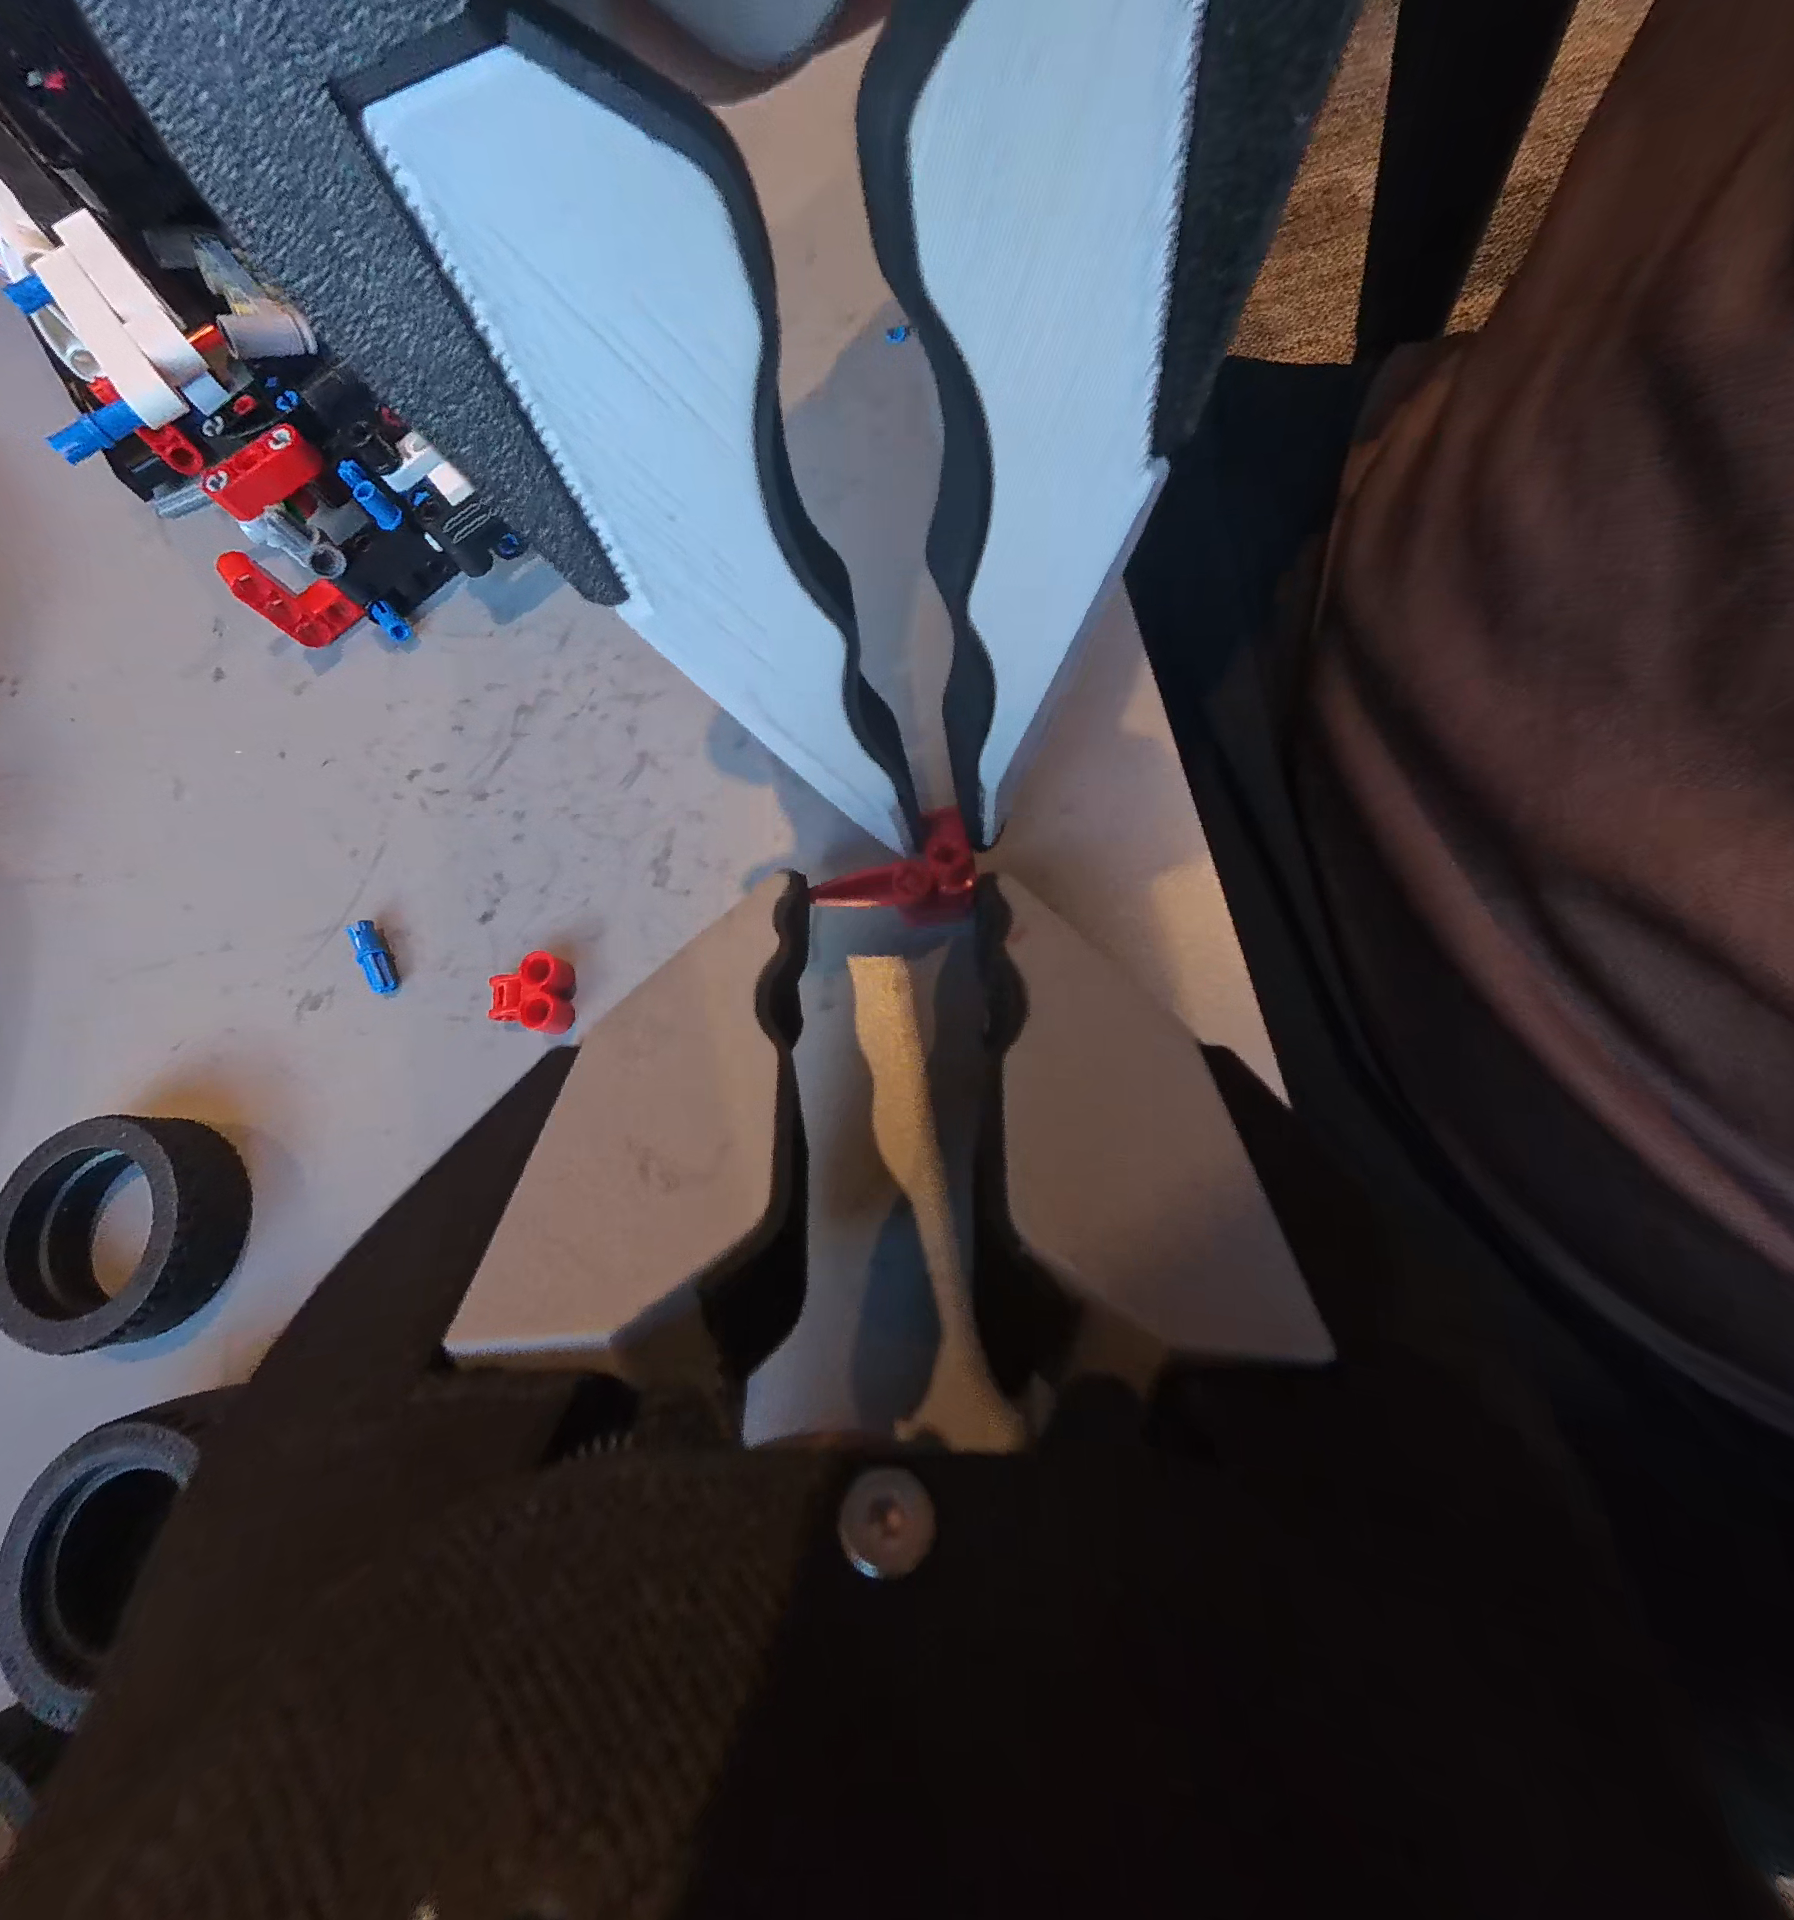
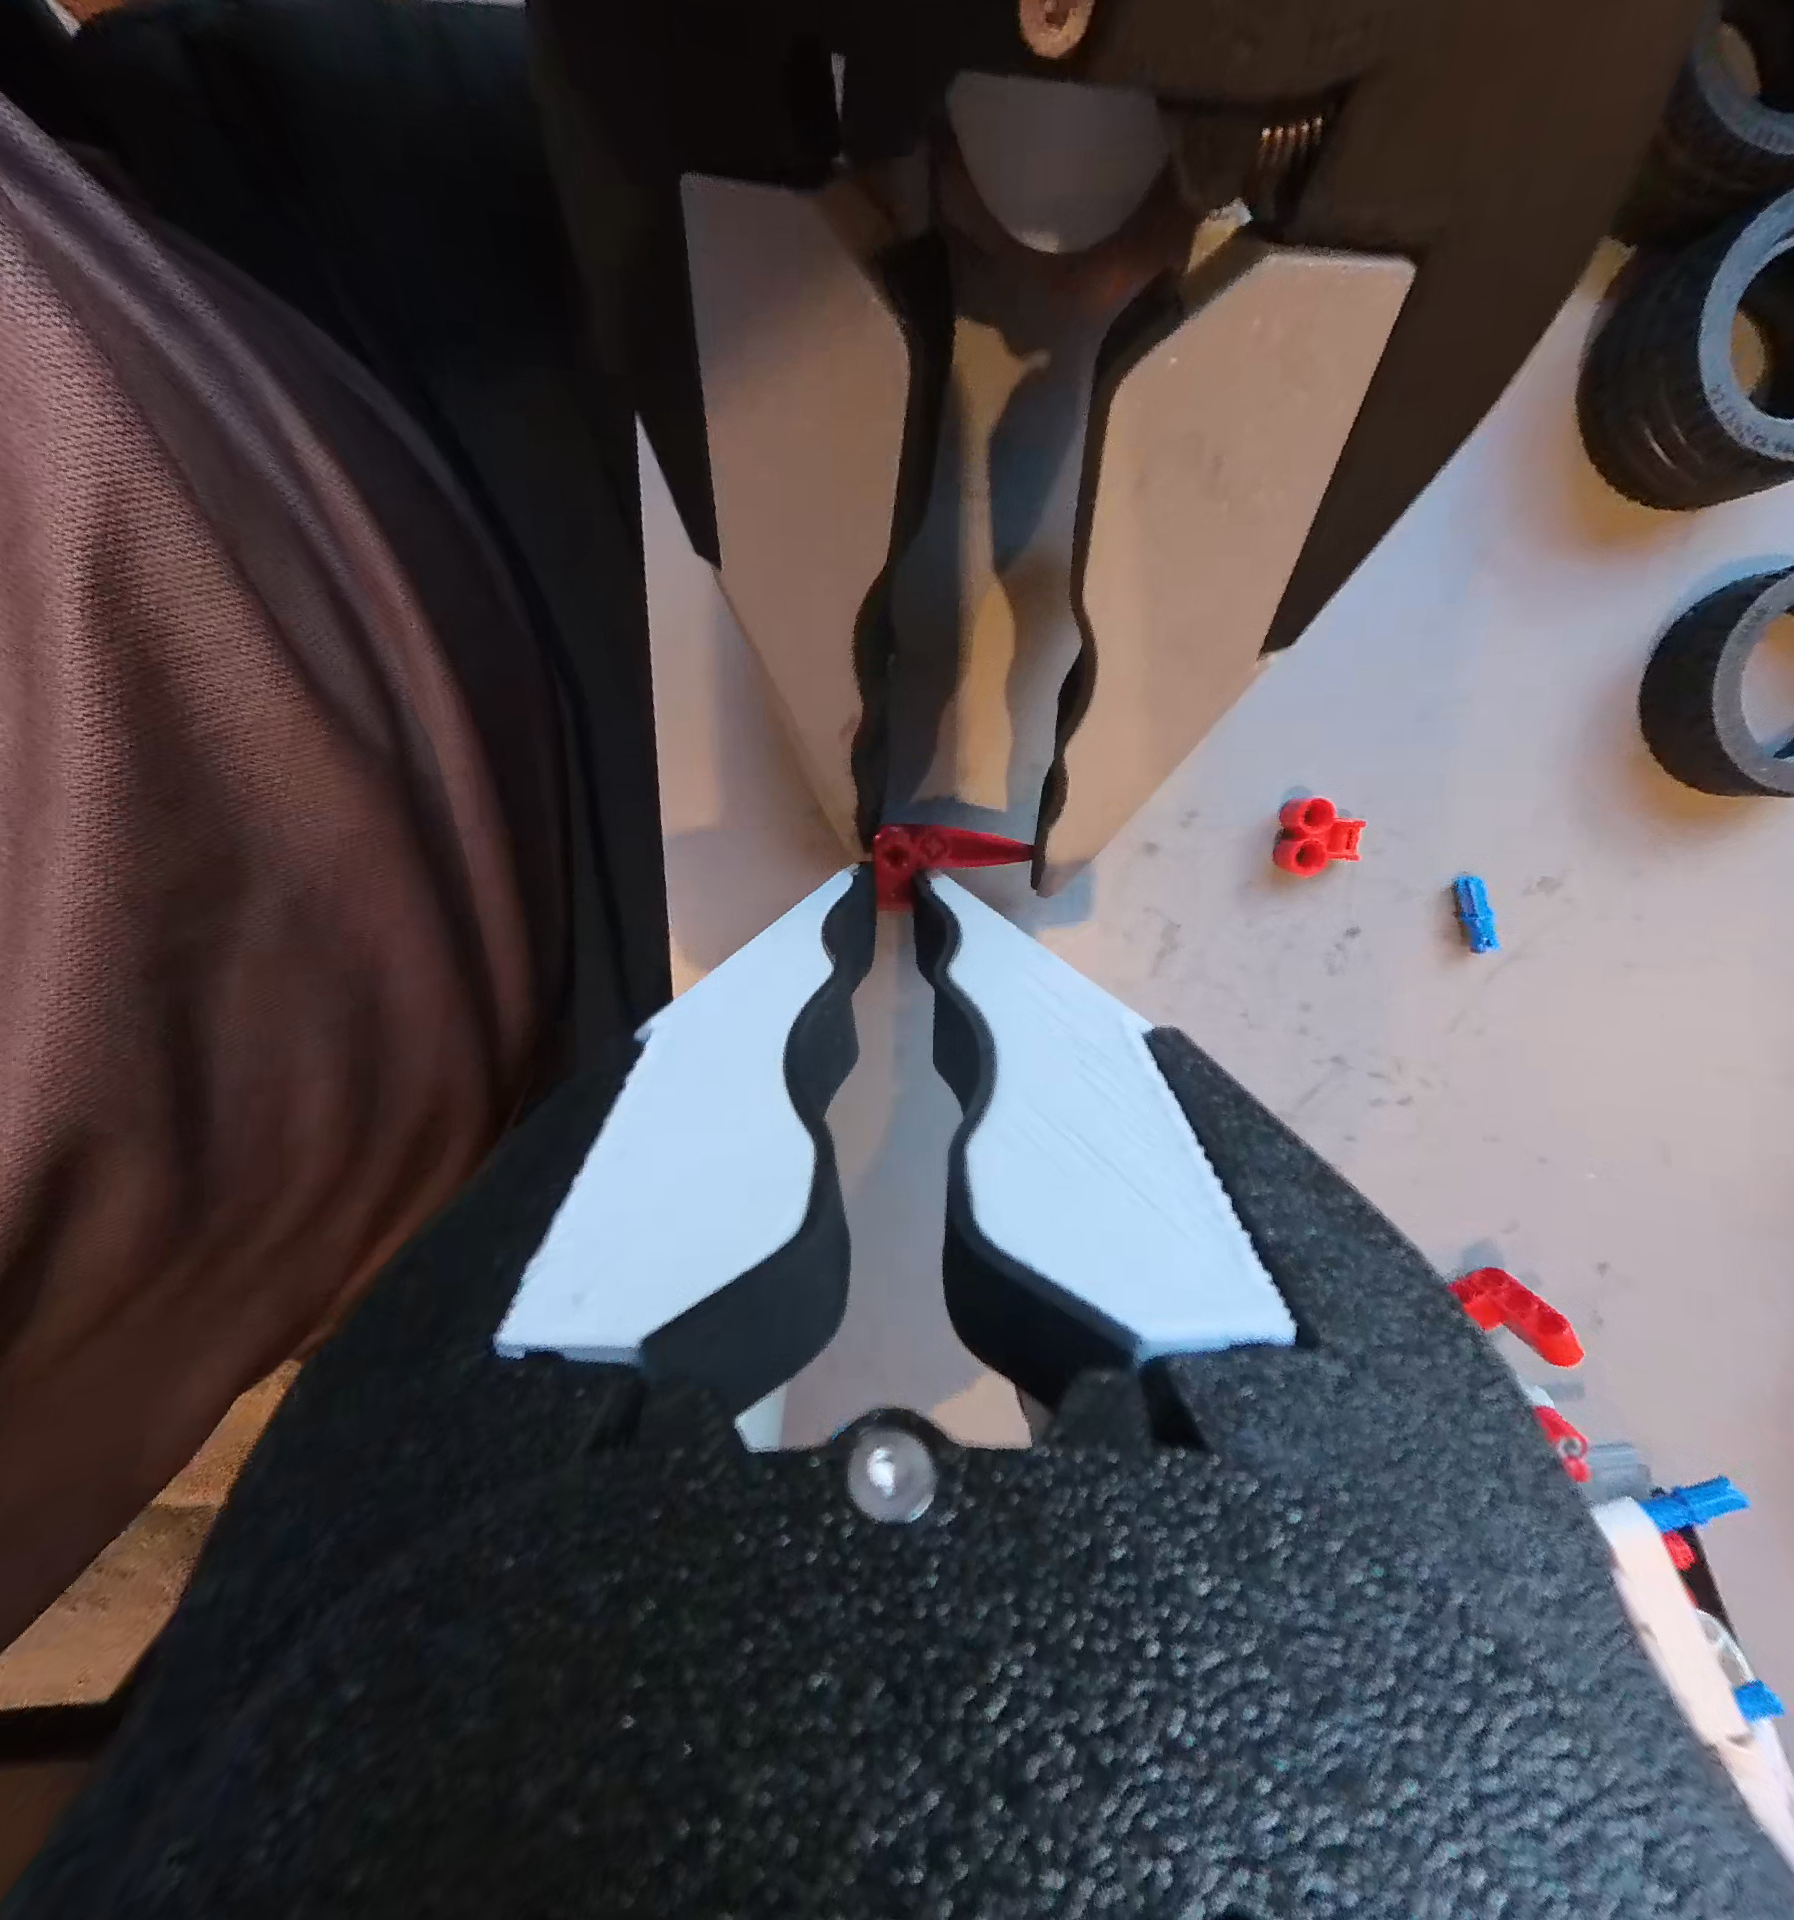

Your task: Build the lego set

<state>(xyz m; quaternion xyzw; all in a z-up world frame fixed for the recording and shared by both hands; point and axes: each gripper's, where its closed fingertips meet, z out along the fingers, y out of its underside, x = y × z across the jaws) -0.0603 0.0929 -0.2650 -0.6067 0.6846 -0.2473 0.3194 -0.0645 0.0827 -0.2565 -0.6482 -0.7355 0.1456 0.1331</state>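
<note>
Red plastic is showing at the centre of both views: a small red lego connector (image 1: 937,871) is being held above the pale surface (image 1: 249,790), close to the surface's edge and to a person's dark garment (image 1: 1599,727). The right gripper (image 2: 895,891), with white fingers (image 2: 706,1174) and black wavy pads, is pinching one end of the connector, its tips nearly closed on the part. The left gripper (image 1: 893,894), with tan fingers (image 1: 654,1164), is facing it from the opposite side; its tips are standing spread at either side of the connector's pointed end, and firm contact cannot be told. Both grippers are meeting tip to tip over the part. On the surface, a second red connector (image 1: 531,990) is lying loose, with a blue pin (image 1: 373,957) just beside it. Farther off, a partly built lego assembly (image 1: 280,457) of black, white, red and blue parts is resting on the surface, partly hidden by the right gripper's black body, and a red angled beam (image 1: 290,603) is lying at its near end. Black rubber tyres (image 1: 114,1236) are standing near the left gripper's side, two fully visible and a third cut off by the frame edge.
</note>
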